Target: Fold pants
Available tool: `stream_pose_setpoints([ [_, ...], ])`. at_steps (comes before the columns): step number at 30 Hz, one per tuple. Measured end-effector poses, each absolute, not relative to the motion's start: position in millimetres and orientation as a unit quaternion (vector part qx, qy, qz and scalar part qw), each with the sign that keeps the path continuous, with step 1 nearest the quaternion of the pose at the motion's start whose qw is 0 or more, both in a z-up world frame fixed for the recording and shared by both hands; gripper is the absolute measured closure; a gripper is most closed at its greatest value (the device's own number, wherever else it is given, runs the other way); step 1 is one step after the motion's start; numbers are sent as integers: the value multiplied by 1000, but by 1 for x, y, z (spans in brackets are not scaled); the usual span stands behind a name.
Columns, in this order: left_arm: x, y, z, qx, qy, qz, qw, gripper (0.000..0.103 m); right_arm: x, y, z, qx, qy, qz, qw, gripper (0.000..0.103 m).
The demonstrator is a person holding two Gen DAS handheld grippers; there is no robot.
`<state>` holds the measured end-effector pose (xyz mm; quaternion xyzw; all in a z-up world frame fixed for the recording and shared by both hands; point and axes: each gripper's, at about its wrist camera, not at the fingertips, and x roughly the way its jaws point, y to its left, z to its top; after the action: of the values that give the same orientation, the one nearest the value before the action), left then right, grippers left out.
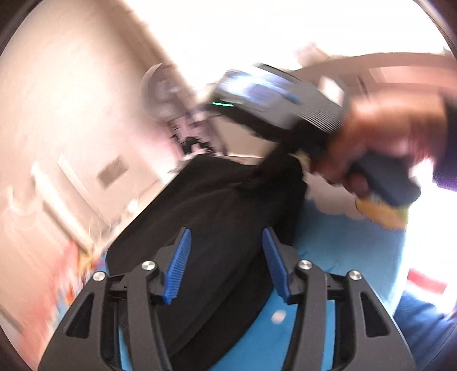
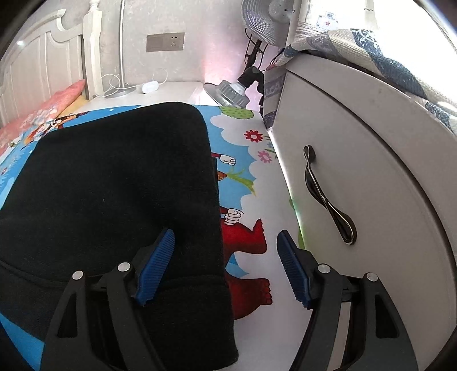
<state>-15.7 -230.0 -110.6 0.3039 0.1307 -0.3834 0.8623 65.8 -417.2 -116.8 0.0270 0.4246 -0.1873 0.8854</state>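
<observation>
**Black pants lie folded on the cartoon bed sheet, both tongs open**

Bedroom walls in pale grey frame the right wrist view, with a white headboard [image 2: 42, 57] at the left, a wall socket [image 2: 165, 42] above a white nightstand [image 2: 177, 88], and a fan [image 2: 265, 20] beside a white cabinet [image 2: 357, 171] with a dark curved handle [image 2: 328, 197]. A patterned blanket [image 2: 371, 54] drapes over the cabinet top.

On the bed, a bright blue cartoon sheet [image 2: 251, 159] carries the black pants [image 2: 114, 185], folded into a thick rectangular stack with a rounded far corner.

The right tongs [image 2: 225, 239] point steeply down over the near right edge of the pants. Their blue ribbed pads stand well apart: the left pad is over the black cloth, the right pad over the sheet, and nothing is pinched between them.

The left wrist view is heavily blurred and tilted. The left tongs [image 1: 227, 237] hover above the pants [image 1: 214, 205], pads apart and empty. Beyond them, a hand [image 1: 380, 142] grips the handle of the other tool, angled down toward the far end of the pants.

No writing or brand can be read in either view.
</observation>
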Motion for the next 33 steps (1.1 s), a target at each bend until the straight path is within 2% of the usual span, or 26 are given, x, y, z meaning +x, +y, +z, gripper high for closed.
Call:
stream_pose_setpoints([
  [5,15,-150,-106,236,207,-341,886,47,73,-401,-88,-28,436,-233,869,35],
  [7,17,-124,-116,217,232,-328,890,49,75,-384,-59,-31,406,-228,884,25],
  [10,21,-108,-129,210,254,-331,884,56,95,-344,-29,-26,395,-152,906,22],
  [12,22,-108,-134,220,255,-334,881,64,119,-308,-26,-51,410,-94,906,22],
  [16,17,-115,-143,256,246,-325,876,70,175,-245,-48,-109,458,-19,882,22],
  [21,11,-122,-147,302,227,-321,868,94,222,-198,-100,-177,512,31,840,23],
  [23,-7,-135,-159,385,184,-313,849,96,230,-194,-122,-214,514,18,830,23],
  [25,-22,-145,-171,440,157,-306,830,97,231,-205,-128,-183,508,12,841,23],
  [29,-23,-148,-177,440,160,-300,831,97,221,-198,-131,-200,481,-18,853,23],
  [33,-22,-150,-177,439,165,-297,832,97,220,-192,-127,-222,458,-30,861,18],
])
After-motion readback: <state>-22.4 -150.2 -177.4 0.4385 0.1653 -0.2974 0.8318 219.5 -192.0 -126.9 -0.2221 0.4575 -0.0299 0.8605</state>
